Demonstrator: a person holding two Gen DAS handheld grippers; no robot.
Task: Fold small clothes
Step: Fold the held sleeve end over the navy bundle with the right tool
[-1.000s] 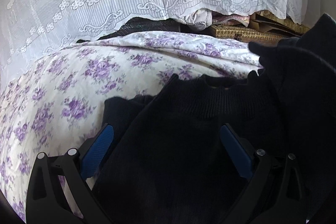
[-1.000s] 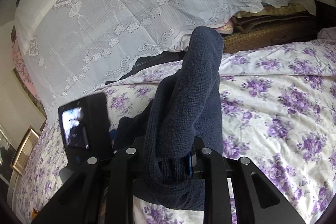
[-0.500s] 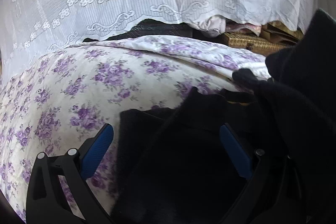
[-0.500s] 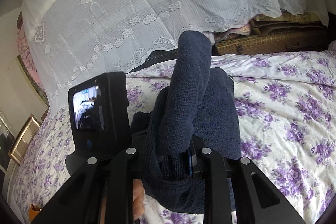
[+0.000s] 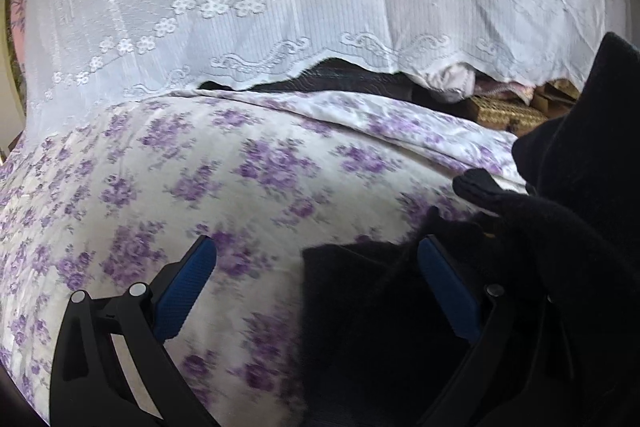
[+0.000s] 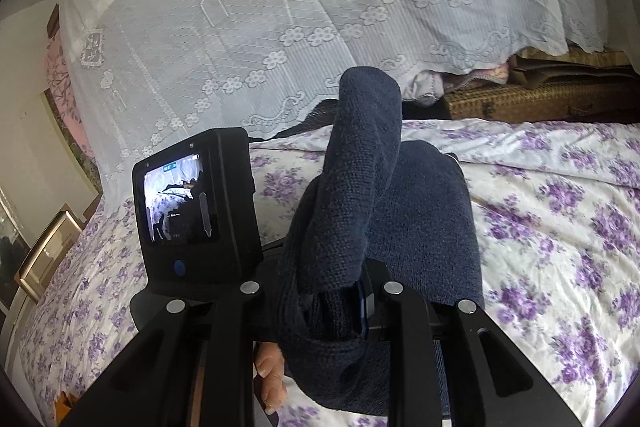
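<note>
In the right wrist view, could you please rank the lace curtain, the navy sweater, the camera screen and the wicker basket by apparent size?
1. Lace curtain.
2. Navy sweater, though it looms large because it sits close to the lens.
3. Wicker basket and camera screen: too alike to rank, as the basket is partly hidden.

Right tongs (image 6: 320, 301) pinch the navy sweater (image 6: 360, 195), apparently lifting its sleeve.

sweater (image 6: 420, 227) lies on the bedspread (image 6: 560, 227), lace cloth (image 6: 320, 7) behind.
</note>
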